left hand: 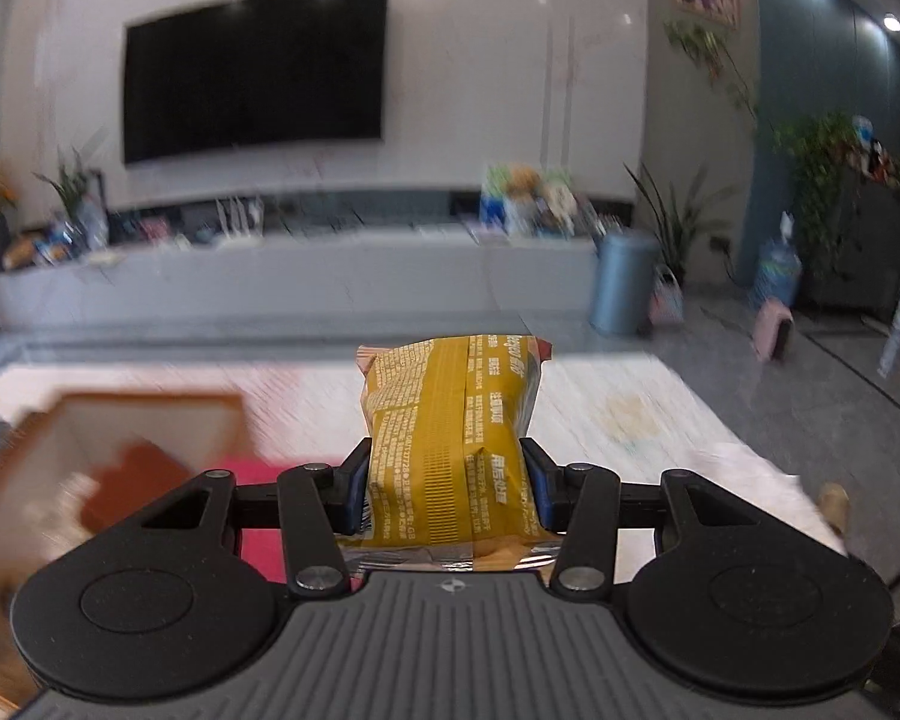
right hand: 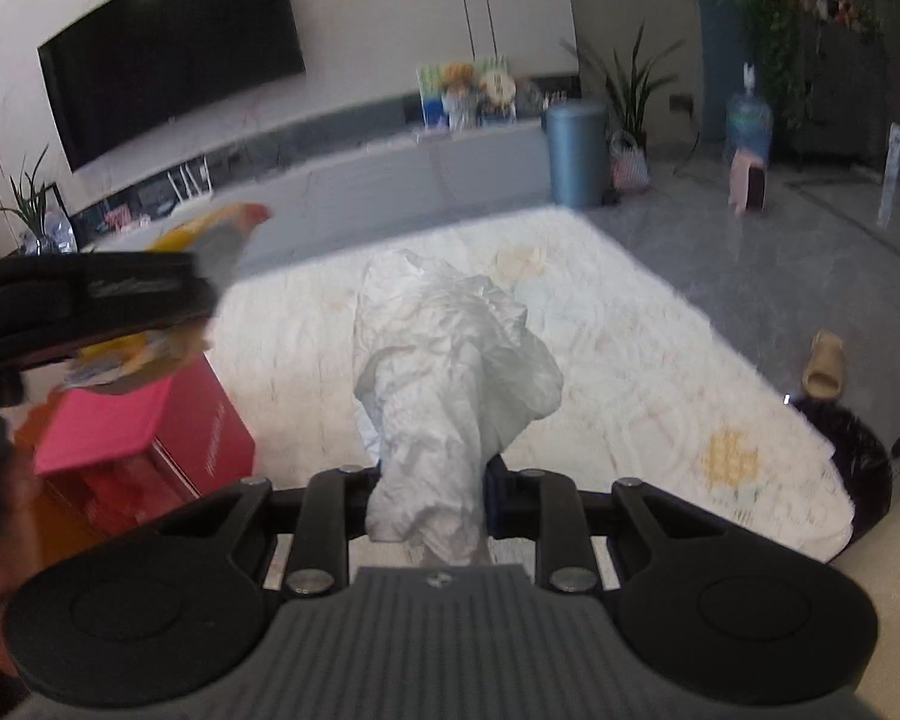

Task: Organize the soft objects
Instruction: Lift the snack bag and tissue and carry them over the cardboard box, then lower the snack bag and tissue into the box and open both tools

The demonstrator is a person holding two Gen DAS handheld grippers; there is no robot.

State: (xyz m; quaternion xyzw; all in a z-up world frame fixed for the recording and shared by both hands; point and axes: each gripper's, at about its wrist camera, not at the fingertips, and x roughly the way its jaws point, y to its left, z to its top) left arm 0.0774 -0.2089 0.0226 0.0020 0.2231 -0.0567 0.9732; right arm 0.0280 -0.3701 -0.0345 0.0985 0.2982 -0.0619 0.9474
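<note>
A yellow snack packet (left hand: 450, 438) is clamped in the left gripper (left hand: 447, 489), held above a pink box (right hand: 150, 438) whose contents are blurred, possibly red packets. Crumpled white tissue (right hand: 450, 384) is pinched by the right gripper (right hand: 432, 495); being limp, it could slip out over the rug (right hand: 660, 324).

both my wrist cameras looked along their fingers, close, sharing the television (left hand: 252, 69) wall and pale rug (right hand: 630, 330).

A home living room; wall-mounted television (left hand: 252, 72) over a long low cabinet (left hand: 294, 282) (houseplants (left hand: 672, 222) nearby); rug (right hand: 570, 324).
</note>
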